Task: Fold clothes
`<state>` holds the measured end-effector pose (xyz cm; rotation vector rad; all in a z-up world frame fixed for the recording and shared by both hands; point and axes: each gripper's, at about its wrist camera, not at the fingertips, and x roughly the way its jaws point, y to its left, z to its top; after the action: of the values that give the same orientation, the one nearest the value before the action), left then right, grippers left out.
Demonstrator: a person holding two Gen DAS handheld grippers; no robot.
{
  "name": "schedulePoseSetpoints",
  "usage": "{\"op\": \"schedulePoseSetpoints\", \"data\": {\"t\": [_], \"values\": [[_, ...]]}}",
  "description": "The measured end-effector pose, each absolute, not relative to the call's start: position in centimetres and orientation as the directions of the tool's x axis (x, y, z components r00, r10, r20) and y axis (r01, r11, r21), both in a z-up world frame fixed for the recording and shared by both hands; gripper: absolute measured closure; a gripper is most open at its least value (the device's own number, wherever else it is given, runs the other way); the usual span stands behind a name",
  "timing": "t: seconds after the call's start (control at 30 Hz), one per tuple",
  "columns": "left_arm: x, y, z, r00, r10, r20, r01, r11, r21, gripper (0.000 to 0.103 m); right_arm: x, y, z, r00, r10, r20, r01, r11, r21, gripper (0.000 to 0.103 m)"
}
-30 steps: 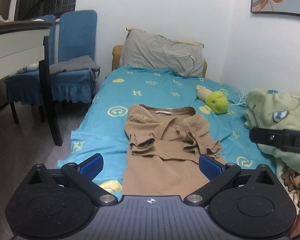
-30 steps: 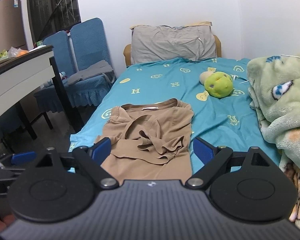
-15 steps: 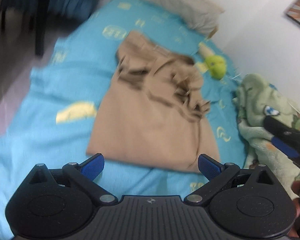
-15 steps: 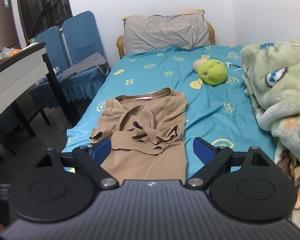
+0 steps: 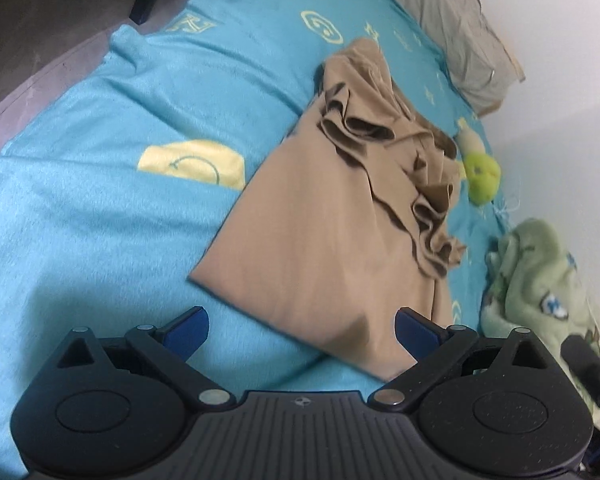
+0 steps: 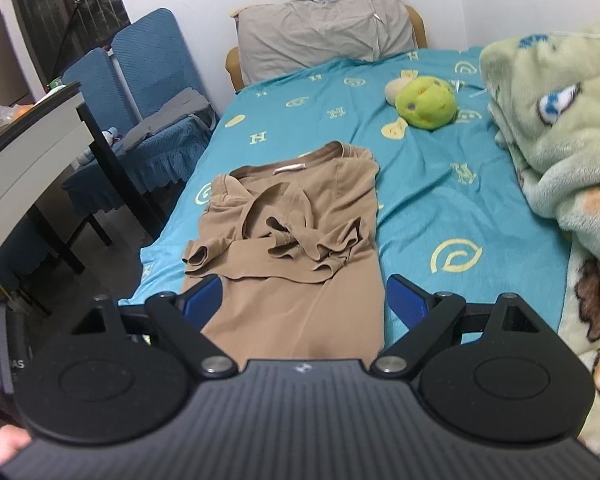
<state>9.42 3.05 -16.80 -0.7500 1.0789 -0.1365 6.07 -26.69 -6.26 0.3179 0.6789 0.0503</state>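
A tan long-sleeved shirt (image 6: 300, 240) is lying on the turquoise patterned bedsheet (image 6: 432, 200) at the centre of the right wrist frame, its sleeves lying across its middle. A grey pillow (image 6: 324, 36) is sitting behind it at upper centre, a green plush toy (image 6: 426, 106) is resting on the sheet at upper right, and a pale green fleece blanket (image 6: 560, 128) is lying along the right edge. Two blue chairs (image 6: 140, 80) are standing at upper left, beside the bed.

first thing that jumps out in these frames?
The tan shirt, lying mid-bed on the turquoise sheet with both sleeves already folded across its chest. Next, the green plush toy near the grey pillow and the pale green blanket heaped along the bed's right edge. Both tools, left and right, hover open over the hem.
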Motion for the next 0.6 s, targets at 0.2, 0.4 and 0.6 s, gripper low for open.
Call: {"op": "schedulePoseSetpoints", "data": {"t": [0.2, 0.4, 0.6], "values": [[9.3, 3.7, -16.0, 0.576, -0.477, -0.663, -0.213, 0.696, -0.686, 0.006, 6.6, -27.8, -7.3, 0.749, 0.182, -0.637, 0.099, 0.920, 0.379, 0.013], [9.1, 4.4, -15.8, 0.617, -0.525, -0.586, -0.207, 0.610, -0.765, 0.008, 7.3, -30.3, -9.0, 0.712, 0.264, -0.650, 0.198, 0.814, 0.547, 0.013], [9.5, 4.4, -18.4, 0.537, -0.536, -0.651, -0.314, 0.590, -0.744, 0.029, 7.6, -31.4, -11.7, 0.672, 0.361, -0.647, 0.291, 0.674, 0.679, 0.013]]}}
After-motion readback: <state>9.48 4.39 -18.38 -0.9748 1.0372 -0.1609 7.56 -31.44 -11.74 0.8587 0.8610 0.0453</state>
